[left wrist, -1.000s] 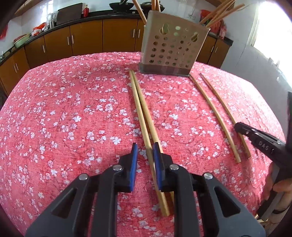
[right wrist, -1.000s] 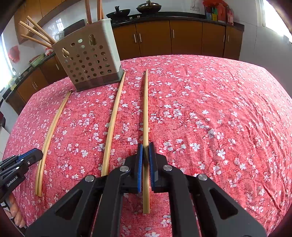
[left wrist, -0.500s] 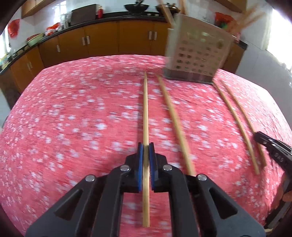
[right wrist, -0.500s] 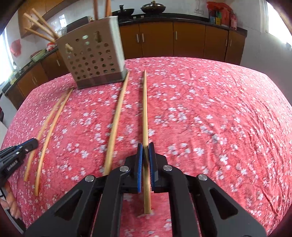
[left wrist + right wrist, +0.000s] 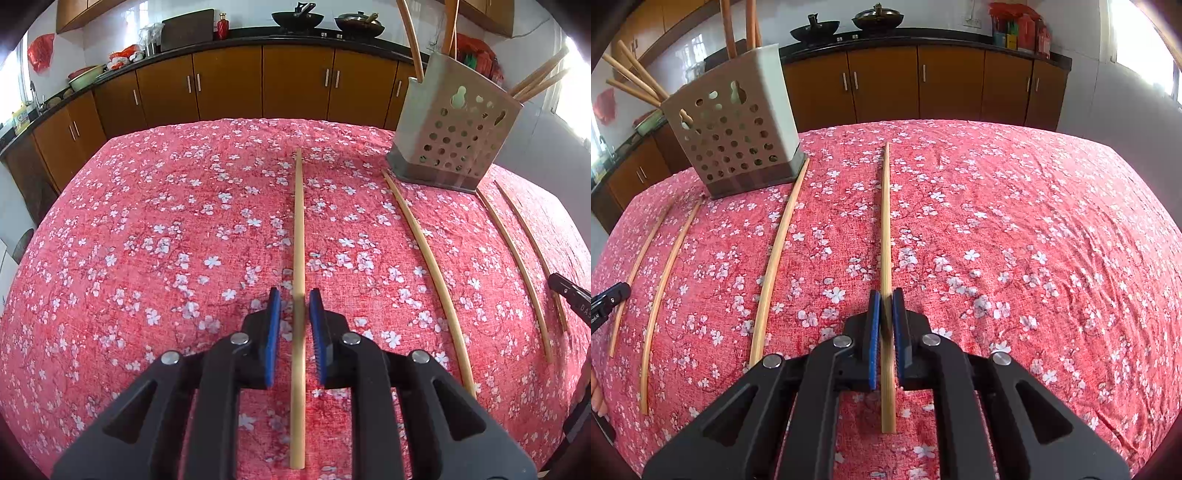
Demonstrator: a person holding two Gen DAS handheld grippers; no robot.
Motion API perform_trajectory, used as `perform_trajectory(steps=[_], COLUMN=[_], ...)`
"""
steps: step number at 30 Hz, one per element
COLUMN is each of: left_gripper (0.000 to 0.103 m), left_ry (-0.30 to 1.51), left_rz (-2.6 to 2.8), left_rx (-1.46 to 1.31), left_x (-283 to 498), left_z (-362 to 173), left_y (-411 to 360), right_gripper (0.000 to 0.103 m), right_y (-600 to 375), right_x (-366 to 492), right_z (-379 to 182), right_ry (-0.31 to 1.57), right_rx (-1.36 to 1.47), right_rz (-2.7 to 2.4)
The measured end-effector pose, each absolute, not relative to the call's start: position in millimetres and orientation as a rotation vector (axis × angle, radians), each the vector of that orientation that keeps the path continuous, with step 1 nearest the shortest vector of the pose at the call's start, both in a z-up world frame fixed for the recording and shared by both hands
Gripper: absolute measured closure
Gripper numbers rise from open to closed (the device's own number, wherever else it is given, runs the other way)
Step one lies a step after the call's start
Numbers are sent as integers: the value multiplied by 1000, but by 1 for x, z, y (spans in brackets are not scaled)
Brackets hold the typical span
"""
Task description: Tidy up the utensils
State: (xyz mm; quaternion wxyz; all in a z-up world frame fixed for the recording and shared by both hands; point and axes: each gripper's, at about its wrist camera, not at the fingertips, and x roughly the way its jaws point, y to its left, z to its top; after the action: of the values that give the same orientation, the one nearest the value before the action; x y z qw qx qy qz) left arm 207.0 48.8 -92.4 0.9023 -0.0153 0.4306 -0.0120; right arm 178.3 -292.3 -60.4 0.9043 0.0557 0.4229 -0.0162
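Note:
Several wooden chopsticks lie on the red floral tablecloth (image 5: pixel 147 236). My left gripper (image 5: pixel 294 299) is open, its blue pads on either side of one chopstick (image 5: pixel 298 236) with gaps on both sides. My right gripper (image 5: pixel 885 299) is shut on another chopstick (image 5: pixel 885 221), which points away towards the cabinets. A perforated metal utensil holder (image 5: pixel 452 136) stands at the back right in the left wrist view and at the back left in the right wrist view (image 5: pixel 737 136), with several chopsticks standing in it.
Three more chopsticks lie to the left of the held one in the right wrist view (image 5: pixel 775 258); they show at the right in the left wrist view (image 5: pixel 428 273). Wooden kitchen cabinets (image 5: pixel 229 85) and a counter with pans stand behind the table.
My left gripper closed on a chopstick half a second ago and now stands open around it. My right gripper stayed shut on its chopstick while the view shifted right and closer to the holder.

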Motion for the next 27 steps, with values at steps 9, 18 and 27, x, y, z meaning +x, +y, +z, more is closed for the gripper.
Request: perform_trajectory(steps=[9, 18, 27], left_gripper=[77, 75, 75], left_ry=[890, 894, 894], left_rz=[-39, -30, -29], left_rx=[-36, 0, 1], left_x=[201, 204, 204], left_z=[-91, -92, -93], left_y=[48, 40, 39], right_gripper=[94, 94, 94], right_y=[-283, -285, -285], right_x=[178, 178, 178], right_z=[-61, -61, -60], right_ry=[874, 874, 873], right_rx=[72, 87, 96], right_rz=[-53, -46, -45])
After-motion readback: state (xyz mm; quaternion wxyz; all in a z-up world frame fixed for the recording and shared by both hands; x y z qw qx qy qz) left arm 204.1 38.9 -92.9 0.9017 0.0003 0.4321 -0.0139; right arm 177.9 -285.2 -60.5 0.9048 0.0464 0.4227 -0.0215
